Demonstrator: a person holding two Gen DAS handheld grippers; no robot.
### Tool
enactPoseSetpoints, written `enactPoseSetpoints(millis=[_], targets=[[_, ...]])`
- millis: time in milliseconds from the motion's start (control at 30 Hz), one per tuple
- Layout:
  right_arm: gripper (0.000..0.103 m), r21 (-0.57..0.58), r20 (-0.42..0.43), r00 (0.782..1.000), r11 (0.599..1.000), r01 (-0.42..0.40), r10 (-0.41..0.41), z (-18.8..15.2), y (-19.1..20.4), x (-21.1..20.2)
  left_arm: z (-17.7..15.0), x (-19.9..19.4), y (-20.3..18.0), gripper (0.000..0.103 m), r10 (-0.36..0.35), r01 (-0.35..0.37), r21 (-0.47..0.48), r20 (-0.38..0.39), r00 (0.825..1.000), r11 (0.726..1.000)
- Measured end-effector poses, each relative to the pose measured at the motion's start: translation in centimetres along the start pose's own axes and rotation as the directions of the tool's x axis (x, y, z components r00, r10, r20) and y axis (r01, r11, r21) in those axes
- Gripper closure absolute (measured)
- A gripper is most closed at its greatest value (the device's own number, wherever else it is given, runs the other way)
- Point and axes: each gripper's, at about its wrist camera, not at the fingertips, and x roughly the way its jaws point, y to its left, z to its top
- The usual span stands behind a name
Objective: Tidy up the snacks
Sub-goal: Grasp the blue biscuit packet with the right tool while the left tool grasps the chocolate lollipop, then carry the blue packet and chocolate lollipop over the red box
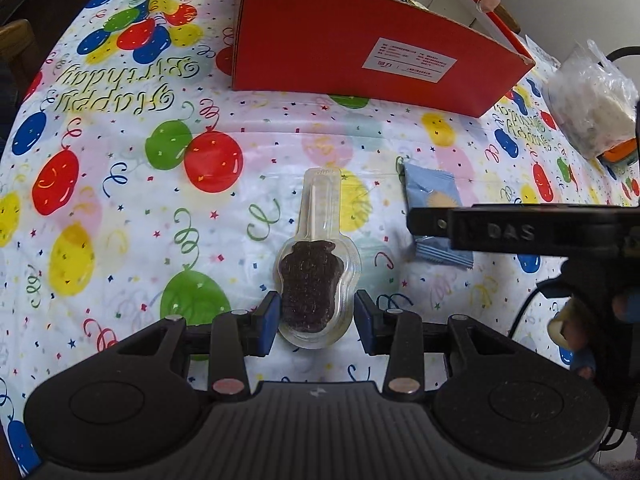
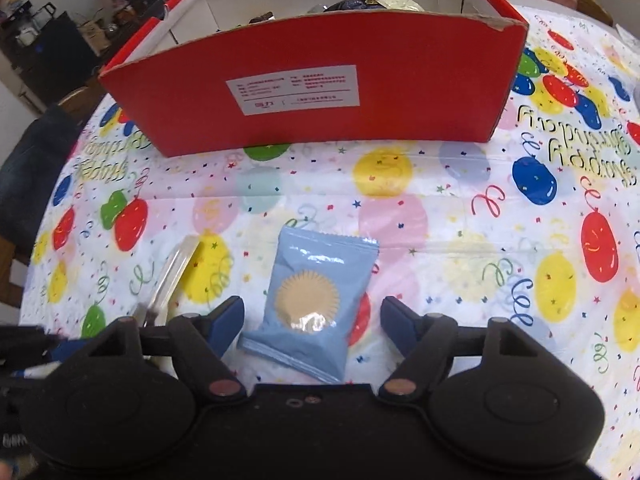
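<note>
The left gripper (image 1: 315,316) pinched the stiff, light blister-packed lollipop (image 1: 315,280) mid-table at its wide head; the right gripper (image 2: 312,322) gaped around the soft, crinkly blue packet (image 2: 310,300), untouched.

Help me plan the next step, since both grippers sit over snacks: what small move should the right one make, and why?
Probably close the right gripper on the blue packet. The packet lies flat between its fingers, which stand apart from it on both sides, so nothing is gripped yet. The red box stands open just beyond, already holding other snacks.
</note>
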Motion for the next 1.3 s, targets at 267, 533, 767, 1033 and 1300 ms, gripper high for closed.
enactPoseSetpoints(millis=[267,533,767,1033,1300], targets=[[0.046,-0.076,0.025,0.994,0.992,0.103,-0.102,-0.2,1.5,0.3,-0.1,-0.2,0.2,0.065,0.012,-0.011,-0.019,0.006,1.0,1.0],[0.058,-0.138,0.057,0.993,0.984,0.109,-0.102,-0.7,1.8,-0.2,-0.1,-0.1,0.1,0.065,0.028,-0.028,-0.018,0.002,1.0,0.999],[0.059,-0.098,0.07,0.996,0.993,0.067,-0.06,-1.2,1.1,-1.6,0.0,-0.6,0.1,0.065,0.027,-0.027,-0.019,0.01,1.0,0.999],[0.059,-0.048,0.115,0.993,0.999,-0.007,0.012,-1.5,0.3,-4.9,0.2,-2.2,-0.1,0.064,0.016,-0.015,-0.018,0.042,0.999,1.0],[0.059,-0.026,0.188,0.981,0.998,-0.049,0.053,-0.9,-0.4,-8.5,1.2,-4.7,-1.4,0.064,0.016,-0.019,0.025,0.103,0.995,1.0]])
